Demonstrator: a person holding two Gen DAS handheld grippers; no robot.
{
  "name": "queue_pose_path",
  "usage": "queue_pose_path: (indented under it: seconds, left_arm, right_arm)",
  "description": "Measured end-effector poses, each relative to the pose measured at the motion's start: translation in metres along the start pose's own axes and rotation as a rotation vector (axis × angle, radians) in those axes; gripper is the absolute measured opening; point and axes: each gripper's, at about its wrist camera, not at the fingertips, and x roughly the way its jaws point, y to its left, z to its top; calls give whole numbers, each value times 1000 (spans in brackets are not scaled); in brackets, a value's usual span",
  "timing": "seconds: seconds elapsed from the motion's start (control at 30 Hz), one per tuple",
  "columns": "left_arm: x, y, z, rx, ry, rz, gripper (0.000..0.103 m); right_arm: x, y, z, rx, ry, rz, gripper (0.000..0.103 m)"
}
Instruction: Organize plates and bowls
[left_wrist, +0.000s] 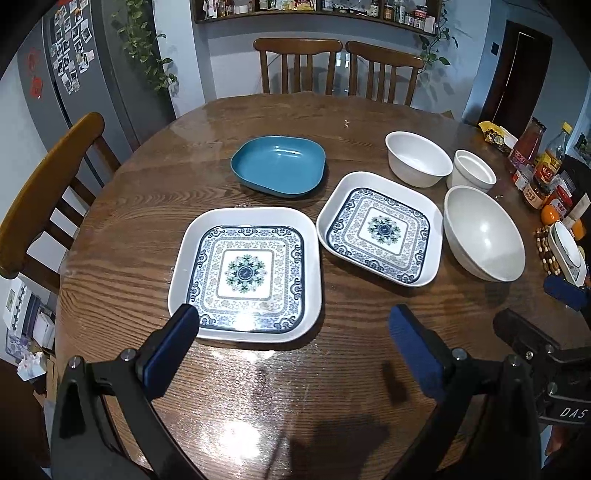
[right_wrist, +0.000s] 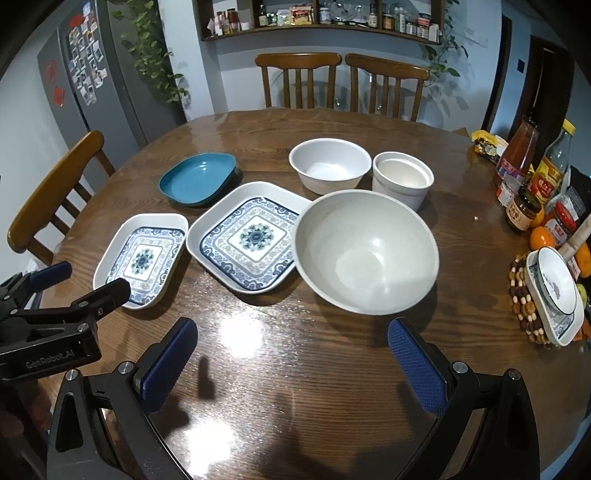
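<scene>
Both sets of jaws released, nothing held | patterned plates (left_wrist: 245, 275) and white bowls (right_wrist: 365, 254) spread at 12 o'clock on worktop (left_wrist: 351, 354) | probably glazed, slick, breakable | pinch raised rims.

Home dining kitchen, photo-covered fridge (left_wrist: 70, 62), spice shelf (right_wrist: 321, 18), wooden chairs (left_wrist: 297, 64)

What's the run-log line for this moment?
left gripper: open, empty | right gripper: open, empty | plates, bowls unstacked on table
</scene>
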Motion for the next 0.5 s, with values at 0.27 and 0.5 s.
queue_pose_path:
  seconds: [0.27, 0.5]
  left_arm:
    - [7, 11, 2, 3, 1, -3, 102]
    - [16, 25, 5, -5, 6, -7, 102]
  right_arm:
    - [7, 16, 2, -4, 1, 4, 103]
    - [15, 32, 6, -11, 10, 19, 103]
